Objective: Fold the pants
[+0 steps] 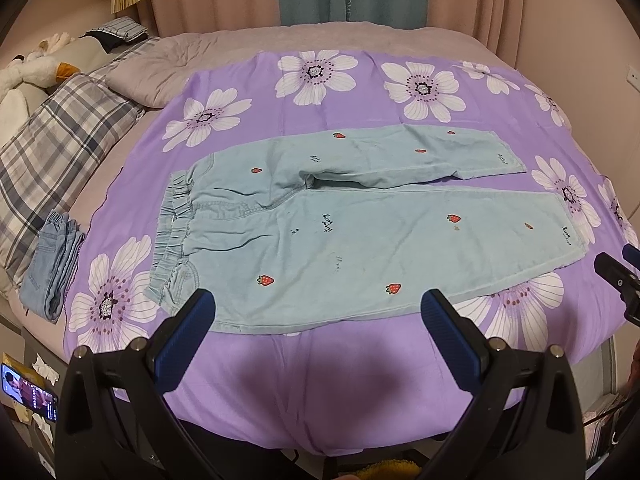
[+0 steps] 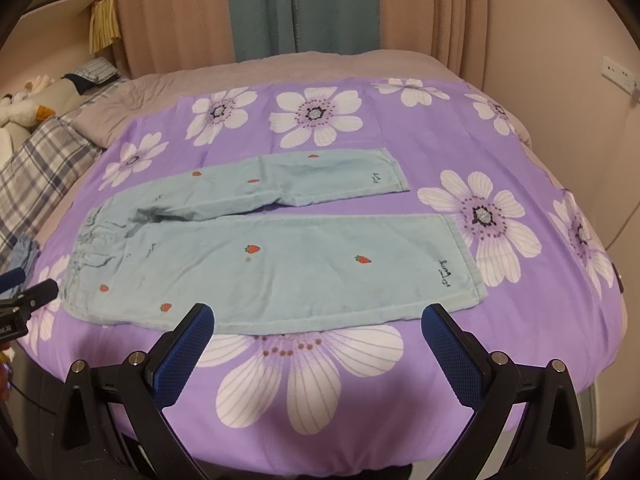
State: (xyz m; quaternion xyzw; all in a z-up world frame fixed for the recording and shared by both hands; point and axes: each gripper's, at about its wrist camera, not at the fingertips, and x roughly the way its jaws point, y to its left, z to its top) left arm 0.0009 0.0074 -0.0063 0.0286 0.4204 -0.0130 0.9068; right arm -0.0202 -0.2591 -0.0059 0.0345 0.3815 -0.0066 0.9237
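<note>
Nearest the cameras, two black grippers with blue pads are held above the near edge of a bed. The left gripper (image 1: 318, 312) is seen with its jaws spread wide and nothing between them; the right gripper (image 2: 318, 314) is likewise spread wide and empty. Both are tilted down toward the bed and are not touching any fabric.

Just beyond the fingertips, a pair of pale blue pants (image 1: 360, 232) is laid flat and unfolded on a purple sheet (image 1: 320, 380) printed with large white flowers. The pants are dotted with small red strawberries. The waistband (image 1: 176, 232) is turned to the left and both legs run to the right, with the nearer leg stretched longer and the farther leg angled slightly away.

At the left edge of the bed, a folded denim garment (image 1: 54, 264) is placed beside a plaid pillow (image 1: 60, 152). Farther left, a plush toy (image 1: 36, 70) is seen. A phone (image 1: 28, 392) is lit at the lower left. Behind the bed, pink and teal curtains (image 2: 300, 8) are hung.
</note>
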